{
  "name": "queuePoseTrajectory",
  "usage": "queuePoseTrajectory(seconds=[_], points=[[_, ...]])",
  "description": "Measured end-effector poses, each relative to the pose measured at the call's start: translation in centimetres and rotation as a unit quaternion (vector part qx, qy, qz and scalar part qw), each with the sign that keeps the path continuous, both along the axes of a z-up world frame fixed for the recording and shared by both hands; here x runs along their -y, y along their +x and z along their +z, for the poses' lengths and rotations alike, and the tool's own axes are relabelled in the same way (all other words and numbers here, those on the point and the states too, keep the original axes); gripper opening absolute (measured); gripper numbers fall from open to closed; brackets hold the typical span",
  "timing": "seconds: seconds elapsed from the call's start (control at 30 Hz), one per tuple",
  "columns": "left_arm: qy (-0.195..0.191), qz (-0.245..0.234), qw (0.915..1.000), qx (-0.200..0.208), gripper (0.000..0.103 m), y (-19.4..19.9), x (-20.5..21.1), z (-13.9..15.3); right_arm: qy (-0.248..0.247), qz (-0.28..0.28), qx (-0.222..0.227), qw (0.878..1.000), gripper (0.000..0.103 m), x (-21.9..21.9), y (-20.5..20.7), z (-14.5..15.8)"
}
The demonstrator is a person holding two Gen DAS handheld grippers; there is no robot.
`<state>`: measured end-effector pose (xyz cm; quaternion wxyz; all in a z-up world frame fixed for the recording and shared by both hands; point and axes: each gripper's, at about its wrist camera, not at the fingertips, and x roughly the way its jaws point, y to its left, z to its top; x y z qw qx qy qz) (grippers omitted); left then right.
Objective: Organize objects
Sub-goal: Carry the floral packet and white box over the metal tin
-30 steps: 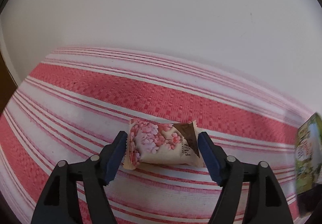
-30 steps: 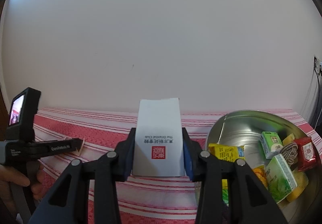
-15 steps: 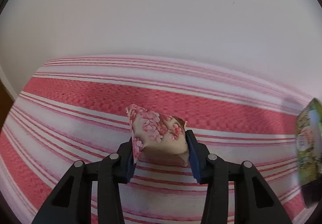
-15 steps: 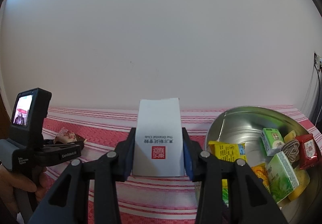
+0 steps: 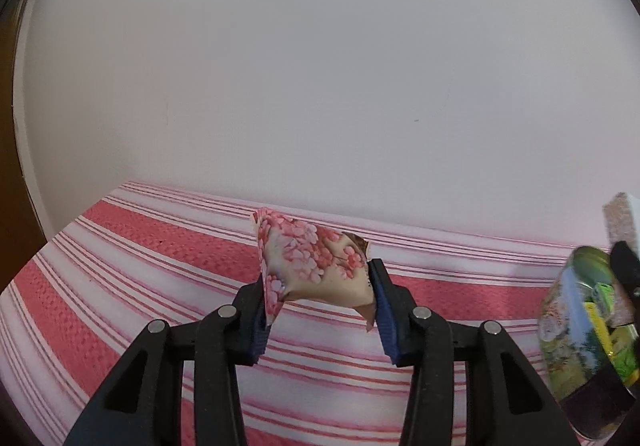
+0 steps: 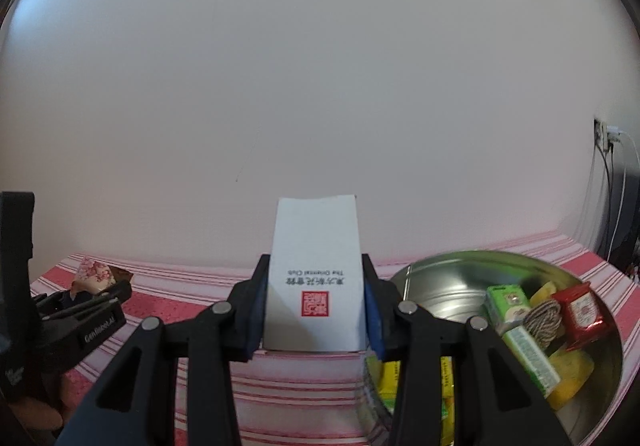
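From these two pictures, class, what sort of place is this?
Probably a home: a table under a red-striped cloth against a plain wall, a metal tin of snack packets, and a wall socket.

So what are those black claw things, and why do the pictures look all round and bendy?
Those claws are grabbers that a person holds, one in each hand. A tiny wide-eyed camera rides on each grabber and looks out along its two fingers, which bends the picture.

One picture comes from the left gripper. It is squeezing a flowery snack packet, lifted above the red-striped tablecloth.

The other comes from the right gripper. It is squeezing a white box with a red stamp. Beside it stands a round metal tin holding green cartons, a red packet, a bundle of string and yellow packets. You can spot the left grabber and the person's hand at that picture's left edge.
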<state>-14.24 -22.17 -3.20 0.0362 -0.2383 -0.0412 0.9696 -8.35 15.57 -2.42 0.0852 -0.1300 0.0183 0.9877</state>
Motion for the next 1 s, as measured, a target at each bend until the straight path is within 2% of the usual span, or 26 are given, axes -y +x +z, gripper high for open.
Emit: queuePoseTrajectory(seconds=[0.3, 0.53, 0.57, 0.77, 1.0], points=[[-0.039, -0.005, 0.9984, -0.04, 0.047, 2.5, -4.8, 0.7, 0.03, 0.003, -0.012, 0.999, 0.041, -1.5, 1.7, -0.7], [-0.037, -0.005, 0.9982, -0.047, 0.047, 4.3, -7.1, 0.1, 0.052, -0.003, -0.022, 0.998, 0.041, -3.9, 4.5, -1.3], [-0.037, -0.006, 0.9982, -0.048, 0.047, 4.5, -7.4, 0.1, 0.055, -0.005, -0.025, 0.998, 0.041, -5.9, 4.2, -2.0], [-0.027, -0.01, 0.9982, -0.052, 0.047, 5.2, -7.9, -0.2, 0.067, -0.026, -0.039, 0.997, 0.041, -9.3, 6.2, -2.3], [-0.02, -0.023, 0.9978, -0.059, 0.047, 8.1, -12.5, 0.9, 0.066, -0.052, -0.047, 0.995, 0.041, -13.6, 7.3, -2.7]])
